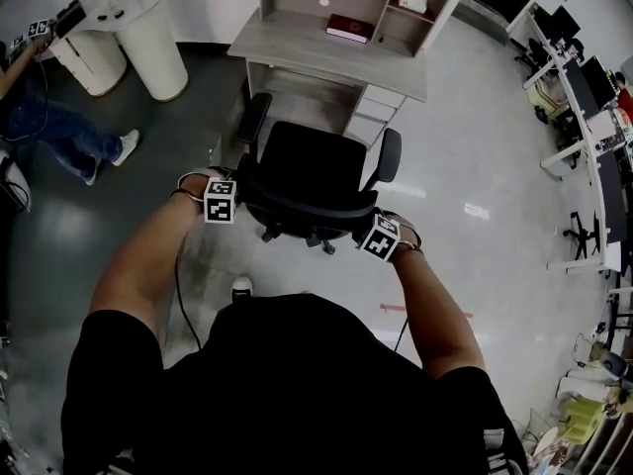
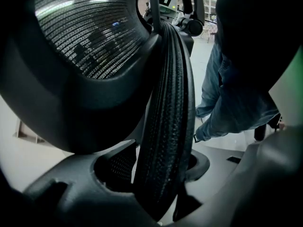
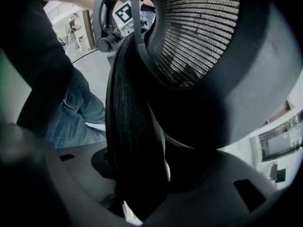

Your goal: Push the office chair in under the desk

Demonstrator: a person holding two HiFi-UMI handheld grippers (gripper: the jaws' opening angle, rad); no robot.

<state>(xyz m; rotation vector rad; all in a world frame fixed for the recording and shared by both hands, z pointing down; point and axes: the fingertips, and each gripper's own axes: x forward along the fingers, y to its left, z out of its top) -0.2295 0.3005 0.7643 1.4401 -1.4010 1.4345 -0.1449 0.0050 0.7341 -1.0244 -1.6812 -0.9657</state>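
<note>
A black office chair (image 1: 315,166) stands facing the grey desk (image 1: 297,47), its seat just short of the desk's front edge. My left gripper (image 1: 233,204) is shut on the left end of the backrest's top rim, my right gripper (image 1: 368,234) on the right end. In the left gripper view the ribbed backrest rim (image 2: 165,117) runs down between the jaws of the left gripper (image 2: 156,193), with the mesh back (image 2: 90,37) to its left. In the right gripper view the same rim (image 3: 130,122) is clamped in the right gripper (image 3: 142,193). Both grippers point steeply down.
A drawer unit (image 1: 382,104) fills the desk's right side, a shelf hutch with a red book (image 1: 349,28) sits on top. A white round stand (image 1: 148,33) and a seated person's legs (image 1: 59,135) are at left. Desks with monitors (image 1: 591,97) line the right.
</note>
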